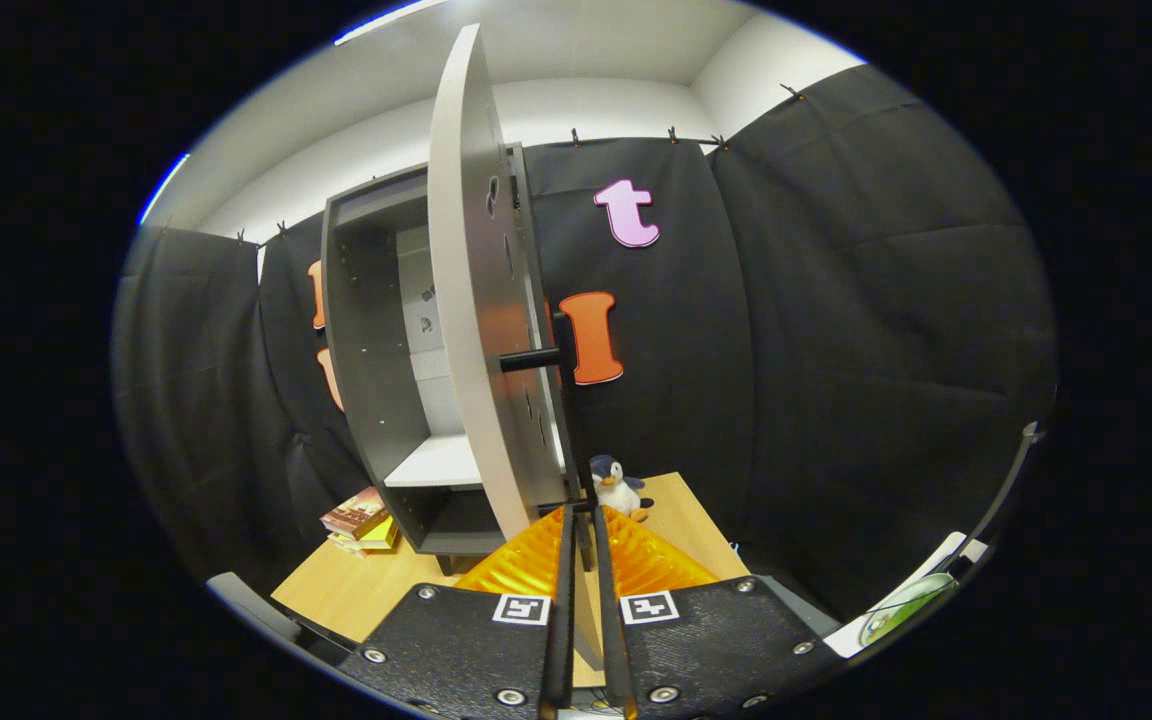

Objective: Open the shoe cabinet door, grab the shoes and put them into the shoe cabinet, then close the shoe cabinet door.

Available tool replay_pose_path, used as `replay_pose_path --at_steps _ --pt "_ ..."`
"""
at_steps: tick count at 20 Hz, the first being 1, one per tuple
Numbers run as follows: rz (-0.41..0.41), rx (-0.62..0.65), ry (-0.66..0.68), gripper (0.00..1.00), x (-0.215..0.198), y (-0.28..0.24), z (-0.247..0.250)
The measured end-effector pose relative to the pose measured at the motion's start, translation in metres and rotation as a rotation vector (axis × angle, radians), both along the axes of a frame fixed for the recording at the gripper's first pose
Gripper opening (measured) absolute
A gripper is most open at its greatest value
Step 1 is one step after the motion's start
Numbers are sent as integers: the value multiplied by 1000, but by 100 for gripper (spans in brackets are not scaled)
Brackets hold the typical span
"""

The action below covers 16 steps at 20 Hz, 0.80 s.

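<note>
Hand-held gripper [584,515] fingers nearly together at bottom edge of open cabinet door [481,300], shoe cabinet [376,360] behind, toy penguin [618,487] on worktop [356,590] nearby.

Even, fairly bright light comes from strips along the ceiling [386,18]. The cabinet door [471,300] bows under strong fisheye distortion. The cabinet [371,330] interior sits in soft shadow. Focus is sharp, no glare.

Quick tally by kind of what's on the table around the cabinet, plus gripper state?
Shoe cabinet, door swung open: 1
Plush penguin, beside the cabinet: 1
Stack of small boxes, on the cabinet's other side: 1 stack
Total: 3
The gripper has its fingers nearly together at the door's lower edge; whether they press it is unclear.
</note>
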<state>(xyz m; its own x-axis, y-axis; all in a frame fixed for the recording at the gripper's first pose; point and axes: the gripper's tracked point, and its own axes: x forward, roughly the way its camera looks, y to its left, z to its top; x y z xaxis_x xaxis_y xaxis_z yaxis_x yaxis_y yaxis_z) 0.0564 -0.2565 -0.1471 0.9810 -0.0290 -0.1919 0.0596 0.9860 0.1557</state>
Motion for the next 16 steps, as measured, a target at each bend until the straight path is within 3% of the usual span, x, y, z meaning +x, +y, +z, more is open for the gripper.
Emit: replay_pose_path --at_steps 7,16 --pt "-3 16 14 12 -21 22 9" --pt "28 8 108 12 -15 116 -28"
